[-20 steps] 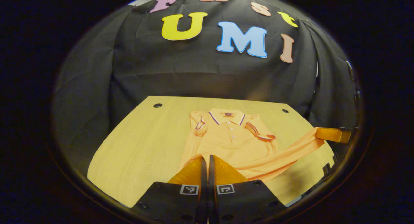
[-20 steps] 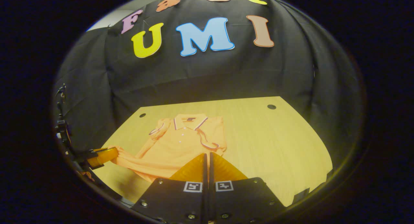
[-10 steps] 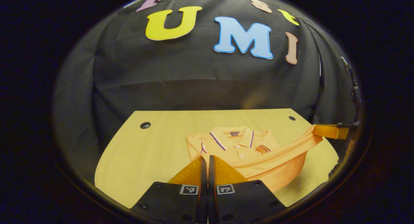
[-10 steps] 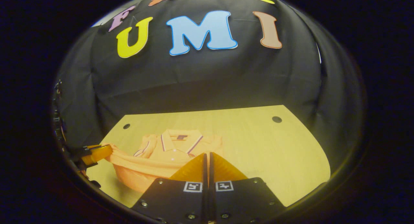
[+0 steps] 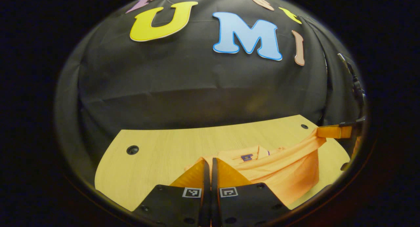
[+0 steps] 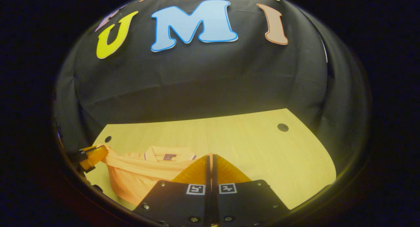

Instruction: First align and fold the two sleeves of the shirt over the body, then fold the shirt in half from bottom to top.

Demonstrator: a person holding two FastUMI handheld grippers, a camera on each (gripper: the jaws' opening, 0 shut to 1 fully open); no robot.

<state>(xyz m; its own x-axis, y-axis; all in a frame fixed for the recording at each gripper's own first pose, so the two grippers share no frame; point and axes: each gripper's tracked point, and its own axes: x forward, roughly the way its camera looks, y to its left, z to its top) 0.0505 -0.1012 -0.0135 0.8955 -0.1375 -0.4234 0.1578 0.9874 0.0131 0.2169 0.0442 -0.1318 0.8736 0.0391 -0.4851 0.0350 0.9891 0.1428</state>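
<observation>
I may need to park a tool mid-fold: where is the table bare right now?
Bare wood: the table between the shirt and the hole in the right gripper view, and between shirt and hole in the left gripper view. Crowded: where both tongs, left and right, hold the raised hem.

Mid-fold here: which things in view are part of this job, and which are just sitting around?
Part of the job:
shirt, lower edge lifted toward the collar
left tongs, shut on one corner of it
right tongs, shut on the other corner

Just there:
table
cable holes in it
black cloth wall
</observation>
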